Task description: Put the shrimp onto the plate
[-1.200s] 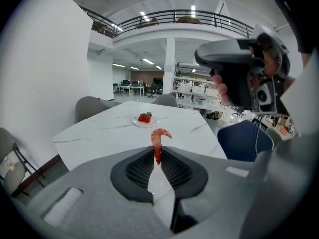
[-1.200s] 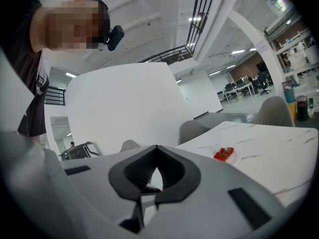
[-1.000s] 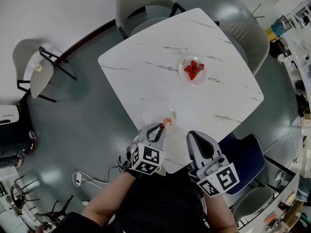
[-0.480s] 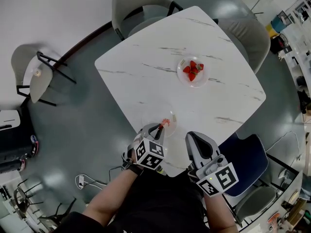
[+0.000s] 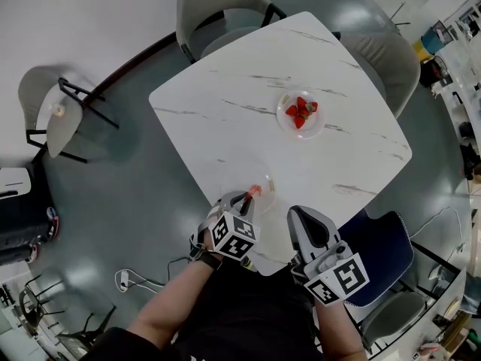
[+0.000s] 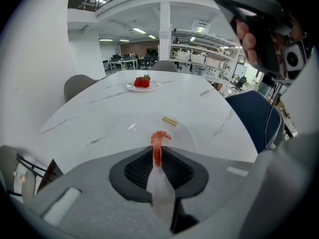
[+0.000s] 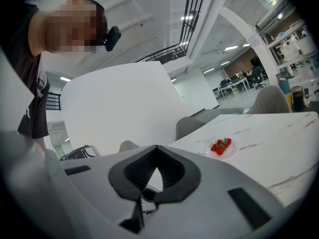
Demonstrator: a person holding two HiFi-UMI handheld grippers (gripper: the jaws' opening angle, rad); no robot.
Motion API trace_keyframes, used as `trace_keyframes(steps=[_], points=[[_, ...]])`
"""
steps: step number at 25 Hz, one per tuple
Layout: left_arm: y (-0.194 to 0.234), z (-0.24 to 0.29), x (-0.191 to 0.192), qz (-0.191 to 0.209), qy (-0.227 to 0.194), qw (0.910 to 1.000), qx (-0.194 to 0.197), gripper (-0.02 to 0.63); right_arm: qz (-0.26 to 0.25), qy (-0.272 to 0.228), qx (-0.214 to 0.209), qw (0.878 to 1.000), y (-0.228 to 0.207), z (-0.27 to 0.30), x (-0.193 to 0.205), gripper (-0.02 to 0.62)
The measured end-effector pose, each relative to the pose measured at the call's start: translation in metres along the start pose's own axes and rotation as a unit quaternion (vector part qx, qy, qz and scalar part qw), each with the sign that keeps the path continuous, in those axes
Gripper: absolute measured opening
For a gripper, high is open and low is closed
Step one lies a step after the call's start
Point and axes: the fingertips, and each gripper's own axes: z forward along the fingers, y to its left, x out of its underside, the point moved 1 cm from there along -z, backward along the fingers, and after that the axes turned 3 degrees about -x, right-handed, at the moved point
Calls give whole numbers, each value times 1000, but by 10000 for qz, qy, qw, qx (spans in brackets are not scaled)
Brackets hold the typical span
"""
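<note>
An orange-red shrimp [image 6: 158, 148] sticks out forward from my left gripper [image 6: 157, 159], whose jaws are shut on its tail end. It hangs over the near rim of a clear glass plate [image 6: 124, 133] on the white marble table [image 6: 94, 111]. In the head view the same shrimp [image 5: 255, 191] shows over that plate [image 5: 239, 177] near the table's front corner, just ahead of the left gripper [image 5: 245, 200]. My right gripper [image 7: 155, 164] is shut and holds nothing; in the head view it [image 5: 303, 215] hovers at the table's near edge, right of the plate.
A second plate with red strawberries [image 5: 301, 110] stands farther back on the table [image 5: 225, 89]; it also shows in the right gripper view [image 7: 222, 146]. Grey chairs [image 5: 218, 6] stand at the far sides, a blue chair [image 5: 383, 239] at the near right. Cables [image 5: 143, 275] lie on the floor.
The left gripper with the shrimp has crept slightly forward and tilted over the plate's rim. The right gripper has stayed put.
</note>
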Motion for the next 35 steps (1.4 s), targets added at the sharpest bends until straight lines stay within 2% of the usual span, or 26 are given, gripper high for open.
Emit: trace_keyframes(steps=[3, 8, 14, 15, 17, 21, 26, 35], points=[[-1, -2, -2, -26, -13, 10000, 54, 51, -3, 22, -32, 10000, 3, -1, -3, 2], [4, -23, -13, -101, -206, 9997, -112, 50, 1, 103, -47, 9999, 9, -3, -10, 2], [8, -81, -48, -431, -866, 9953, -69, 48, -33, 240, -160, 9996, 30, -3, -28, 2], [9, -93, -54, -497, -998, 9937, -67, 8, -51, 245, -189, 9995, 34, -3, -32, 2], [9, -116, -67, -607, -1265, 9901, -49, 8, -92, 249, -245, 9993, 43, -3, -40, 2], [12, -170, -94, -808, -1880, 9788, -55, 8, -196, 256, -352, 9989, 62, -3, -57, 3], [19, -236, -126, -1029, -2673, 9581, -54, 8, -386, 304, -481, 9976, 83, 0, -81, 2], [19, -309, -163, -1178, -3521, 9285, -31, 8, -677, 277, -655, 9952, 111, 3, -113, 2]])
